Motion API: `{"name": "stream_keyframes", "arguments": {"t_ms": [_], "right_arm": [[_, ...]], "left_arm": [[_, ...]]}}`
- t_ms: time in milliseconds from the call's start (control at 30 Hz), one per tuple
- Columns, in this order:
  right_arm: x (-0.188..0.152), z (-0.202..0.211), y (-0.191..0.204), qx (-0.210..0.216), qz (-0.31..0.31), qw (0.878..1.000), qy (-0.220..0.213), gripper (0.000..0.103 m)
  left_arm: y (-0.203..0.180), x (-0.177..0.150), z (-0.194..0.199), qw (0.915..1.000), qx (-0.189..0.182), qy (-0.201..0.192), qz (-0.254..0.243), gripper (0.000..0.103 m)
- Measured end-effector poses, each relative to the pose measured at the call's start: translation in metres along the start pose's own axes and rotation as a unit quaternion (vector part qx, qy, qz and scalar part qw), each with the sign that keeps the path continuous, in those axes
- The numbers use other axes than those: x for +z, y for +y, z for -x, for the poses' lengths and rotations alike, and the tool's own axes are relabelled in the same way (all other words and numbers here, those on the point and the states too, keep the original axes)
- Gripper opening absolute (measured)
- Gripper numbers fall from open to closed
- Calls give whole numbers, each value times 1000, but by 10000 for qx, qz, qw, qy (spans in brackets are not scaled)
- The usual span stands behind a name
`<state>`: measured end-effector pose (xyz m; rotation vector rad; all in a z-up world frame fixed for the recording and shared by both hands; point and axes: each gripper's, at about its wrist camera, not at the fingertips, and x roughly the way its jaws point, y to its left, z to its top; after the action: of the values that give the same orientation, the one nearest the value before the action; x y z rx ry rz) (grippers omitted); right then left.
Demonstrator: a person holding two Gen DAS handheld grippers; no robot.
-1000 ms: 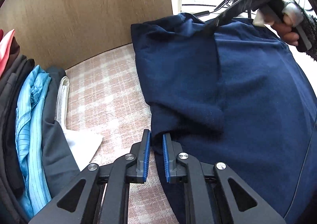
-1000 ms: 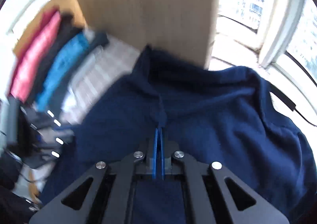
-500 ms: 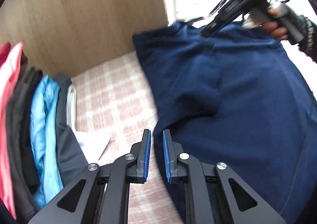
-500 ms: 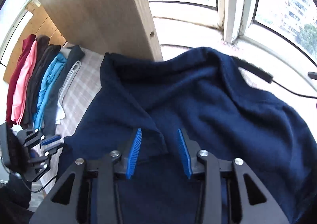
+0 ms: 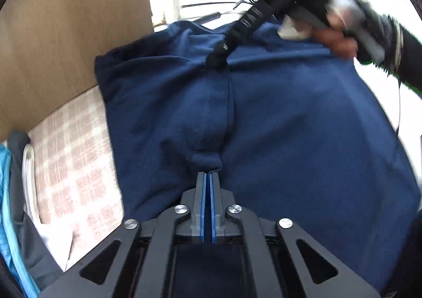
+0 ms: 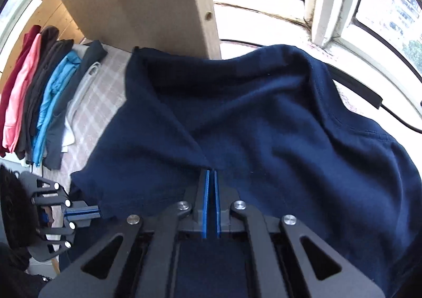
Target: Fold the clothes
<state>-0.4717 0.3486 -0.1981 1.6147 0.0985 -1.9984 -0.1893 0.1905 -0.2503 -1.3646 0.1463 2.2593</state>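
A navy blue garment [image 5: 277, 118] lies spread over a pink-and-white checked surface [image 5: 71, 145]; it also fills the right wrist view [image 6: 263, 124]. My left gripper [image 5: 207, 175] is shut on a fold of the garment at its near edge. My right gripper [image 6: 211, 172] is shut on a fold of the same garment; in the left wrist view it [image 5: 219, 57] pinches the far part of the cloth. The left gripper shows at the lower left of the right wrist view [image 6: 92, 212], at the garment's edge.
A wooden panel [image 6: 147, 0] stands behind the garment. Several folded clothes in red, pink, dark grey and light blue [image 6: 34, 92] lie in a row at the left. A window sill [image 6: 263, 24] with a black cable [image 6: 369, 97] lies at the right.
Both grippers have closed on folds of the navy garment. The right one had opened half a second ago, and the left one moved right onto the cloth.
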Motion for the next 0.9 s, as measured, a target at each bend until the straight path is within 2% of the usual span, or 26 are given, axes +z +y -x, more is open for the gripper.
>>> {"name": "stream_keyframes", "arguments": {"t_ms": [133,167,233,267,300,367,433,467,567,700,733,800,900], "right_arm": [[-7,21,-11,6,24,9999,-143,4],[-8,23,-11,-29,63,9999,-116,4],[-4,8,-8,-198,172,9994,222,5],[-6,8,-9,-385,218,9985,309,6],[-8,7,-10,-579,265,9972,382,6],[-8,19,-11,-786,306,9963,156,7],[-3,36,-13,-593,199,9979,-183,10],[1,40,-10,-446,209,9983,-301,10],[15,43,6,-89,430,9978,-496,10],[42,-4,46,23,779,9968,-152,10],[45,-13,48,-98,840,9964,-77,10],[50,-31,51,-371,963,9946,61,10],[47,0,46,-207,682,9973,-180,10]], "left_arm": [[16,6,38,9971,-568,-268,441,2],[16,4,39,9962,-721,-213,437,2],[14,-3,34,9939,-1051,12,345,11],[15,-7,33,9946,-974,88,358,18],[17,-11,31,9960,-787,148,397,19],[21,-19,28,9977,-412,266,474,23],[31,-24,30,9977,17,202,644,22],[34,-25,33,9973,104,105,718,23],[40,-23,31,9963,171,-100,840,23],[42,-20,2,9967,433,215,651,23],[42,-20,1,9963,502,243,661,22],[44,-23,11,9949,576,216,798,21],[44,-32,55,9927,599,-72,1049,22]]}}
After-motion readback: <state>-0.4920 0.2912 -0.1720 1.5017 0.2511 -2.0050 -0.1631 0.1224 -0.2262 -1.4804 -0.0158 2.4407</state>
